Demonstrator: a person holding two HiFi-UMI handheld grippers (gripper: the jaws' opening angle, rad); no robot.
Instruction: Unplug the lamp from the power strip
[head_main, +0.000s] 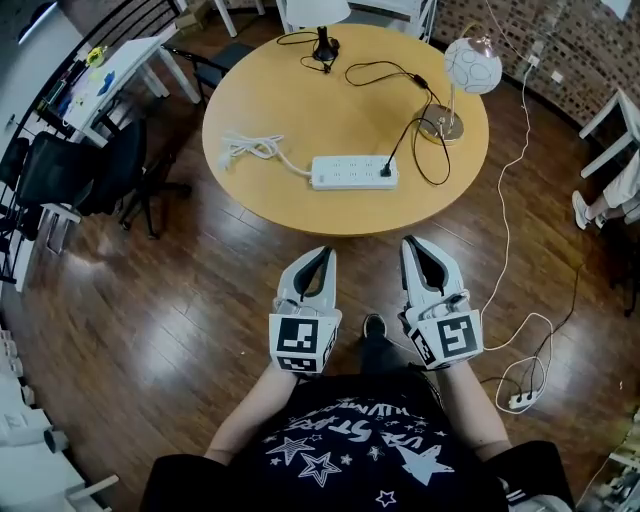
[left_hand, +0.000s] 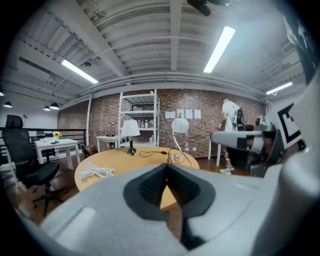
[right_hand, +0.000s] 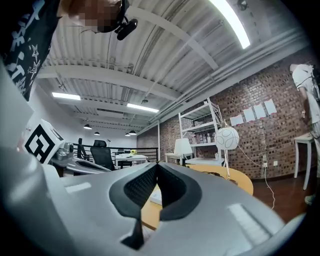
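A white power strip (head_main: 354, 172) lies on the round wooden table (head_main: 300, 100), with a black plug (head_main: 386, 172) in its right end. The plug's black cord runs up towards a globe-shaded lamp (head_main: 472, 65) at the table's right edge and a white-shaded lamp (head_main: 318, 12) at the far edge. The strip's own white cord (head_main: 248, 148) is coiled to its left. My left gripper (head_main: 324, 252) and right gripper (head_main: 410, 243) hang side by side short of the table's near edge. Both are shut and hold nothing. The left gripper view shows the left gripper (left_hand: 166, 165) aimed at the table; the right gripper (right_hand: 156, 164) faces the globe lamp (right_hand: 227, 138).
A black office chair (head_main: 95, 165) and a white desk (head_main: 120, 65) stand left of the table. A second white extension lead (head_main: 520, 398) and its cable lie on the wooden floor at the right. A person (left_hand: 231, 112) stands by the brick wall.
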